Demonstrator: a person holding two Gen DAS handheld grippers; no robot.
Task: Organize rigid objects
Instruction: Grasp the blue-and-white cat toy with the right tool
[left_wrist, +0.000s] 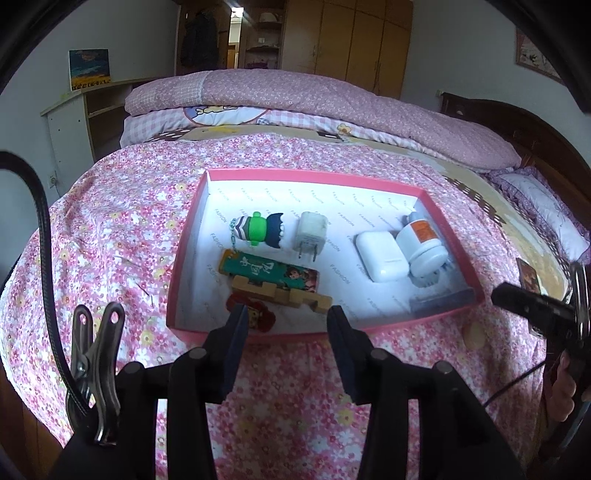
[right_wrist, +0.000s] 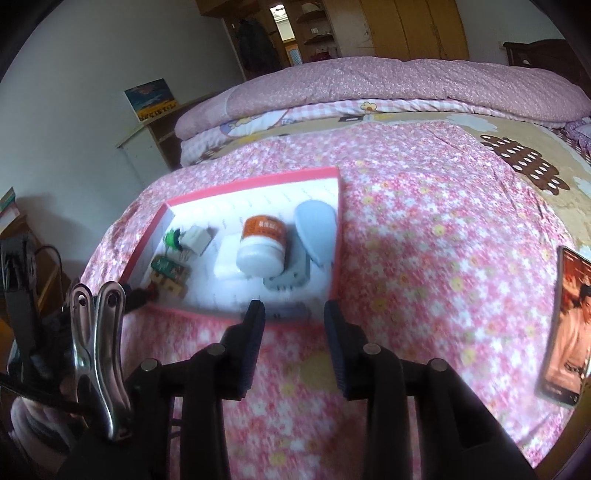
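A pink box (left_wrist: 207, 177) with a white lining lies on the flowered bedspread. In it are a green toy figure (left_wrist: 260, 230), a white plug (left_wrist: 310, 236), a green card (left_wrist: 266, 271), a wooden piece (left_wrist: 284, 295), a white case (left_wrist: 382, 255) and a white bottle with an orange label (left_wrist: 423, 240). My left gripper (left_wrist: 287, 317) is open and empty at the box's near edge. My right gripper (right_wrist: 294, 314) is open and empty at the near edge by the bottle (right_wrist: 263, 245). A picture card (right_wrist: 565, 328) lies outside the box to the right.
The box (right_wrist: 255, 177) sits mid-bed. A folded pink quilt (left_wrist: 314, 96) lies behind it and a pillow (left_wrist: 543, 210) at the far right. A shelf unit (left_wrist: 85, 118) stands left of the bed. The right gripper's body (left_wrist: 535, 306) shows at the right.
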